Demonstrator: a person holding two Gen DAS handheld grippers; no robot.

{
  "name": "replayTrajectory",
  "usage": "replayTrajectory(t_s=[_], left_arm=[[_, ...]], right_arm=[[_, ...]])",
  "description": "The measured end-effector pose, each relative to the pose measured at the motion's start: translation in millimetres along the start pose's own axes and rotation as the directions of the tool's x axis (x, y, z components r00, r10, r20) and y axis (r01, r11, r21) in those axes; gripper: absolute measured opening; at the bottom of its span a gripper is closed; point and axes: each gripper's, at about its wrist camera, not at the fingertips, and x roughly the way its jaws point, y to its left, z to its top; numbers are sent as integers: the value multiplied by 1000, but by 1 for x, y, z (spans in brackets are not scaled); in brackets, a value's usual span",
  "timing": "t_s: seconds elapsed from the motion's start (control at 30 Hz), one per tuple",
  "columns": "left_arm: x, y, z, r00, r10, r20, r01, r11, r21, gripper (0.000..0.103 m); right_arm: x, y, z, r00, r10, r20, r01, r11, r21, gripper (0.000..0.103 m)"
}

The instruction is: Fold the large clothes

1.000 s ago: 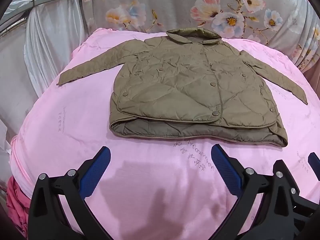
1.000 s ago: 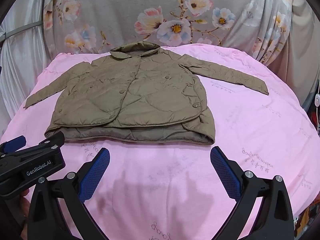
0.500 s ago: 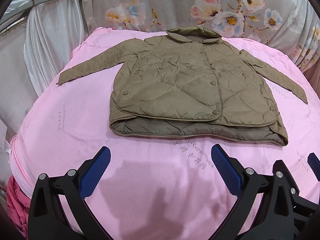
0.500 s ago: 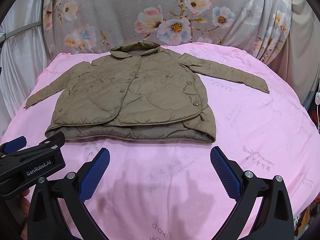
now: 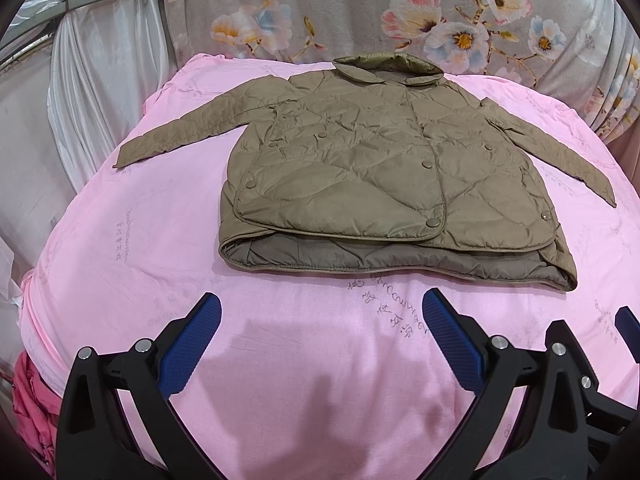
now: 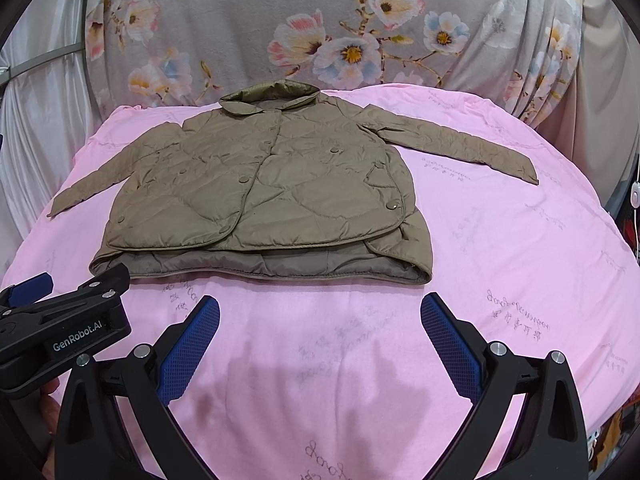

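bare pink sheet (image 5: 120, 272) all round the spread jacket (image 5: 380, 184), floral drape (image 6: 320, 20) close behind collar

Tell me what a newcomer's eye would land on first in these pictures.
First, the olive quilted jacket, spread front-up in the middle of the pink sheet, collar toward the back and both sleeves stretched out sideways. Behind it hangs a grey floral cloth. Nearest the cameras, the left tool and right tool are open over bare sheet, short of the hem.
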Motion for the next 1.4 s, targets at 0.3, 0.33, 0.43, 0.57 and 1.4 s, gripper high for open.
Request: replayTrajectory(t_s=[0.3, 0.33, 0.43, 0.57, 1.4], left_arm=[[0, 0, 0, 1000, 0, 0, 0, 1000, -1, 98], [0, 0, 0, 1000, 0, -1, 0, 1000, 0, 98], [0, 0, 0, 1000, 0, -1, 0, 1000, 0, 98], [0, 0, 0, 1000, 0, -1, 0, 1000, 0, 98], [0, 0, 0, 1000, 0, -4, 0, 1000, 0, 98]], right_arm=[[1, 0, -1, 1000, 1, 0, -1, 1000, 1, 98], [1, 0, -1, 1000, 1, -1, -1, 1000, 2, 98], [1, 0, -2, 1000, 1, -2, -1, 1000, 1, 98], [1, 0, -2, 1000, 1, -2, -1, 1000, 1, 98], [3, 1, -6, 1000, 2, -4, -2, 1000, 3, 98]])
